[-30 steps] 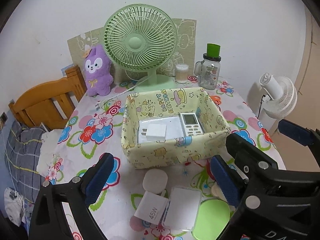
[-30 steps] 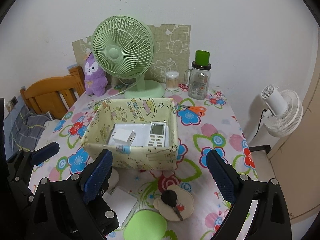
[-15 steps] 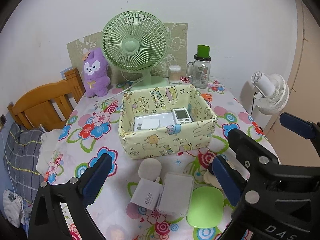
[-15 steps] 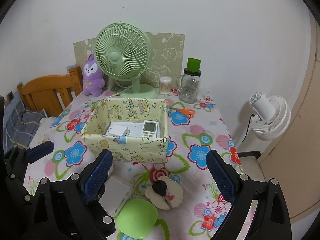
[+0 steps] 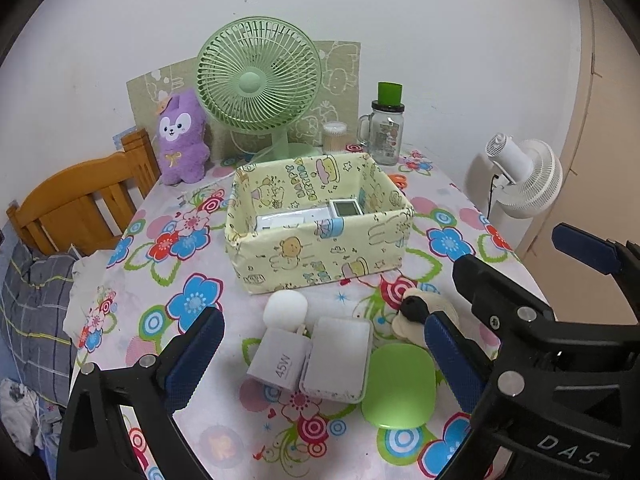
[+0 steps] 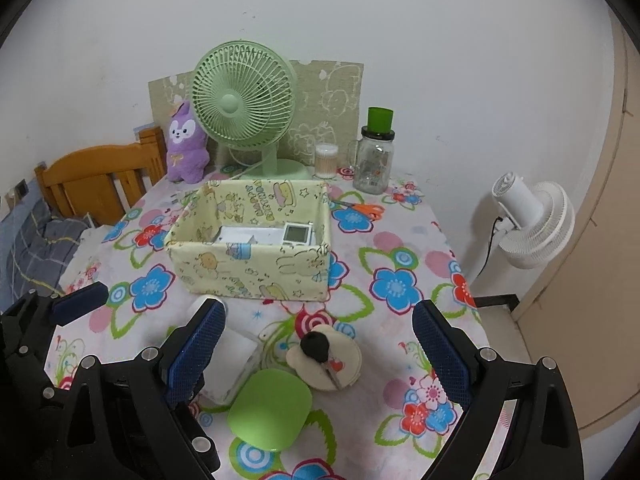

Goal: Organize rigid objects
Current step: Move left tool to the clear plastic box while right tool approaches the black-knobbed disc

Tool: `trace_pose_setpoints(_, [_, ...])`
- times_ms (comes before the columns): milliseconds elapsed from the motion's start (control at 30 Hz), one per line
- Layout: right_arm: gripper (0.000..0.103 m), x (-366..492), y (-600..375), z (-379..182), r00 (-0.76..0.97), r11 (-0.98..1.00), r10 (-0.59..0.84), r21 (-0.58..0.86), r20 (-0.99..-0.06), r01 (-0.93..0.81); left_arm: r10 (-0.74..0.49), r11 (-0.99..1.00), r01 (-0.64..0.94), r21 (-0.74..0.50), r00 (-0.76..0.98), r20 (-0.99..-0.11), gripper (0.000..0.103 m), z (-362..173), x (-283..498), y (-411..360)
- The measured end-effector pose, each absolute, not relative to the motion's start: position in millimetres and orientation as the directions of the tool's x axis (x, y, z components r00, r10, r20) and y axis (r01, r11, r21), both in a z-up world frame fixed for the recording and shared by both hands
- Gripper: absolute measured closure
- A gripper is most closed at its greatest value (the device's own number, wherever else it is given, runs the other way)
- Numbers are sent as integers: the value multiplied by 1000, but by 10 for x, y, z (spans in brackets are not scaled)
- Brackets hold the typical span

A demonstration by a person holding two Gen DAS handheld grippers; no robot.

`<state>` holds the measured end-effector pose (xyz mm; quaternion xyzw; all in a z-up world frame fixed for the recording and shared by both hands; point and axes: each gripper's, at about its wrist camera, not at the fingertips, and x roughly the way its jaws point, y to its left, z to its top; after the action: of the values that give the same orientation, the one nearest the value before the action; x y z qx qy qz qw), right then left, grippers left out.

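A yellow fabric basket [image 5: 320, 256] [image 6: 256, 276] stands mid-table and holds a white remote [image 5: 346, 209] and a white flat box [image 5: 280, 221]. In front of it lie a white round puff [image 5: 285, 309], a white 45W charger [image 5: 278, 362], a white case [image 5: 338, 358], a green rounded case [image 5: 398, 386] [image 6: 270, 404] and a beige round item with a black knob [image 6: 324, 356]. My left gripper [image 5: 324, 352] is open above the charger and case. My right gripper [image 6: 318, 342] is open above the beige round item.
A green desk fan [image 5: 258, 84], a purple plush [image 5: 182, 140], a cotton-swab jar [image 5: 334, 137] and a glass jar with green lid [image 5: 384, 130] stand at the back. Orange scissors [image 6: 364, 210] lie right of the basket. A wooden chair [image 5: 84, 204] is at left, a white fan [image 6: 532, 224] at right.
Both grippers have pulled back and up from the basket, so more of the near items shows. Both stay open and empty.
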<state>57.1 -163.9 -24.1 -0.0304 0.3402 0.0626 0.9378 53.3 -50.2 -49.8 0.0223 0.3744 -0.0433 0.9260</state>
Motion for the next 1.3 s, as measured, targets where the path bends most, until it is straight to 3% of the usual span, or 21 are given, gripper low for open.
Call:
trace_pose_setpoints(367, [8,429,-1639,-414,753,985,126,-12,-645,-174,-93,992,123,-8,708,-700,2,-695,395,-521])
trace_pose_setpoints(1300, [25,786,-1646,-1155,657,980,139,9,-741,-197,-89,992,123,-16,624,-776,2,-1382,686,-609])
